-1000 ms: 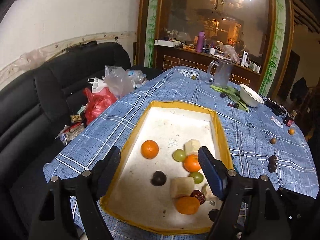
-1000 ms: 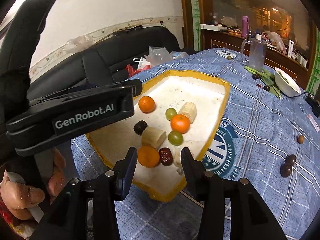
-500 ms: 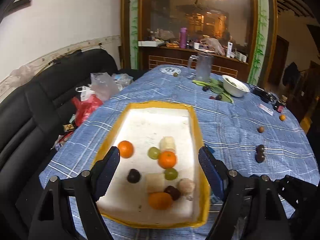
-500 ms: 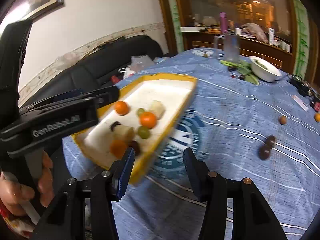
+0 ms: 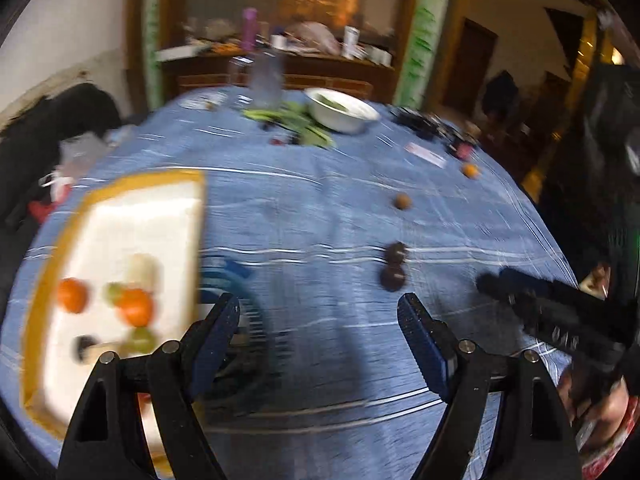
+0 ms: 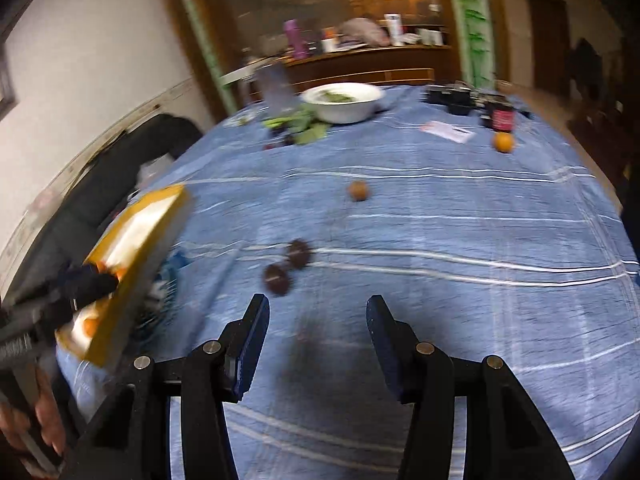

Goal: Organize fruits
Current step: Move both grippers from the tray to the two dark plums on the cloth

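A yellow-rimmed white tray point(image 5: 120, 216) at the left holds oranges point(image 5: 136, 306), green grapes and other fruit, all blurred. Two dark round fruits point(image 6: 298, 254) lie loose on the blue cloth, just beyond my right gripper point(image 6: 316, 312), which is open and empty. Farther back lie a small brown fruit point(image 6: 358, 191) and a small orange point(image 6: 503, 142). My left gripper point(image 5: 320, 312) is open wide over bare cloth, right of the tray, with the dark fruits point(image 5: 394, 268) ahead of its right finger. The right gripper's fingers point(image 5: 520, 292) show at the right edge.
At the back of the table point(image 6: 440, 240) stand a white bowl point(image 6: 342, 102) with greens beside it, a glass jug point(image 5: 264, 76), a card and small dark items. A black sofa point(image 5: 48, 120) with bags runs along the left. A hand point(image 6: 44, 412) shows at the lower left.
Both views have swung right, away from the tray and onto the cloth with the loose fruits. The tray now sits at the left edge. The right jaws stand slightly wider.
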{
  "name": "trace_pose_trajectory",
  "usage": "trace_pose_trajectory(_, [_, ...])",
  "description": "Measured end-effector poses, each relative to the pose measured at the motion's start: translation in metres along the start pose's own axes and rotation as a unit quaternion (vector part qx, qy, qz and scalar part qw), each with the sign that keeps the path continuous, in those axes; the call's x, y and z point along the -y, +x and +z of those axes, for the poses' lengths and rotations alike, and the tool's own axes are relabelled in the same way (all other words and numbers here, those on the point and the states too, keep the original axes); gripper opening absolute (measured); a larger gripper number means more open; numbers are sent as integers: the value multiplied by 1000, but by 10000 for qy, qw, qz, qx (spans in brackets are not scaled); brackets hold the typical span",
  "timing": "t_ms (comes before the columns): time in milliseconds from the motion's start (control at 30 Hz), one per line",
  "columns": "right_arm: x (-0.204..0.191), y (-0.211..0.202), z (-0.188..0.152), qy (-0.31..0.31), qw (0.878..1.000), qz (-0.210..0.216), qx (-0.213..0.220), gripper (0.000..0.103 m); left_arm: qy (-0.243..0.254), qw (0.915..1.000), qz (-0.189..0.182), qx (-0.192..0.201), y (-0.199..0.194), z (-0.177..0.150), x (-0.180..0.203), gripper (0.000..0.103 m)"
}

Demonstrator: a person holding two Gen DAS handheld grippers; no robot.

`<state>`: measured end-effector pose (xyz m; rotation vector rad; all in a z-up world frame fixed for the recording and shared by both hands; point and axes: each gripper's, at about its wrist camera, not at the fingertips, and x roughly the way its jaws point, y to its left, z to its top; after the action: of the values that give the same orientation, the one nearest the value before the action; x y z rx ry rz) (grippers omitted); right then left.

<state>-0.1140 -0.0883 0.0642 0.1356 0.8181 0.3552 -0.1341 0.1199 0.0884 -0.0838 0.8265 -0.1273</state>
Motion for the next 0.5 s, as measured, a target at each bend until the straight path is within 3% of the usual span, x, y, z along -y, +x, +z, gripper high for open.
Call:
trace_pose_trajectory(100, [19,5,11,147,9999,-37,-11,54,250,9996,-26,-109,25,1,19,80])
trace_pose_trajectory(233, [32,21,27,352,9993,129,-70,54,431,9980,-430,-178,47,4,33,78])
trace_pose_trajectory(300, [35,32,34,471,9979,402,-164,54,572,9967,-543,-174,58,6,39,70])
trace_pose_trajectory(367, [32,44,36,559,9957,680,-292,54,615,9962,-550,-273,70,8,40,54])
trace_pose_trajectory(500, [22,66,39,666,9906,1063,-550,54,598,9957,-564,-419,94,12,38,51])
